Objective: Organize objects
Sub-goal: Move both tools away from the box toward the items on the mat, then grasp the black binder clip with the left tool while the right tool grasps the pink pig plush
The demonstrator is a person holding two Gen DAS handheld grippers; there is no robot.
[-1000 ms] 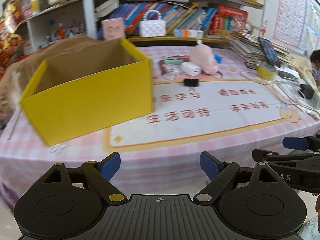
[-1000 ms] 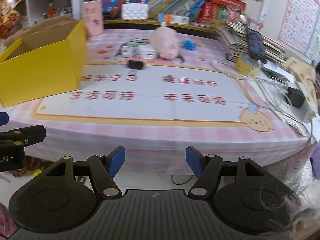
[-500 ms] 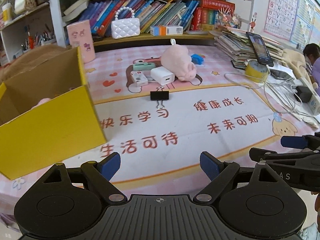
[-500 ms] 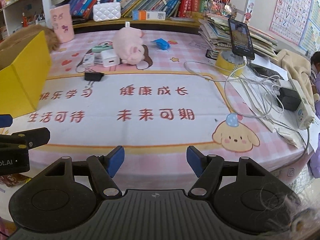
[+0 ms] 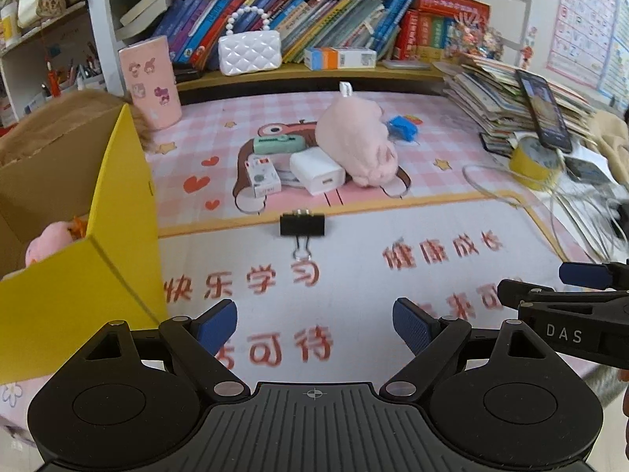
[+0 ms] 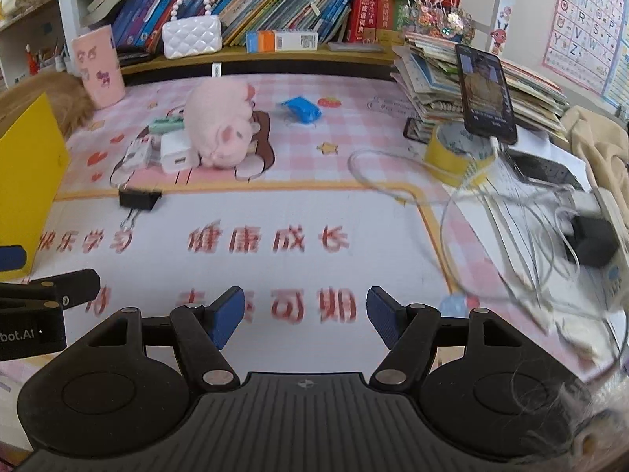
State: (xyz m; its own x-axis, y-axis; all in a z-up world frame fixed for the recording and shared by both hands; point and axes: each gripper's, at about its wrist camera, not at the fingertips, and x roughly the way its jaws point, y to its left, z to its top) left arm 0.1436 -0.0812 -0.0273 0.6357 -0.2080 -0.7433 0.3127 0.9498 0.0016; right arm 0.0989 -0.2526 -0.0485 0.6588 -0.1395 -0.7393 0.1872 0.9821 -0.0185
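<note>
On the desk mat lies a pink plush pig (image 5: pixel 355 145) (image 6: pixel 220 126) beside a white charger (image 5: pixel 317 171) (image 6: pixel 175 153), a small white box (image 5: pixel 262 177), a mint case (image 5: pixel 279 144) and a blue wrapper (image 5: pixel 403 128) (image 6: pixel 300 109). A black binder clip (image 5: pixel 302 225) (image 6: pixel 139 198) sits nearer. The yellow cardboard box (image 5: pixel 86 275) (image 6: pixel 27 181) stands at the left with a pink toy (image 5: pixel 49 242) inside. My left gripper (image 5: pixel 314 324) is open and empty over the mat. My right gripper (image 6: pixel 304 318) is open and empty too.
A yellow tape roll (image 6: pixel 456 153), a propped phone (image 6: pixel 485 94), a stack of booklets (image 6: pixel 440 74) and tangled white cables (image 6: pixel 511 228) crowd the right side. A pink tumbler (image 5: pixel 151 82) and a bookshelf with a white purse (image 5: pixel 249 53) stand behind.
Both grippers have moved forward over the desk towards the objects. The box has slid to the left edge of both views; the pig and clip now appear closer. Both grippers stay open.
</note>
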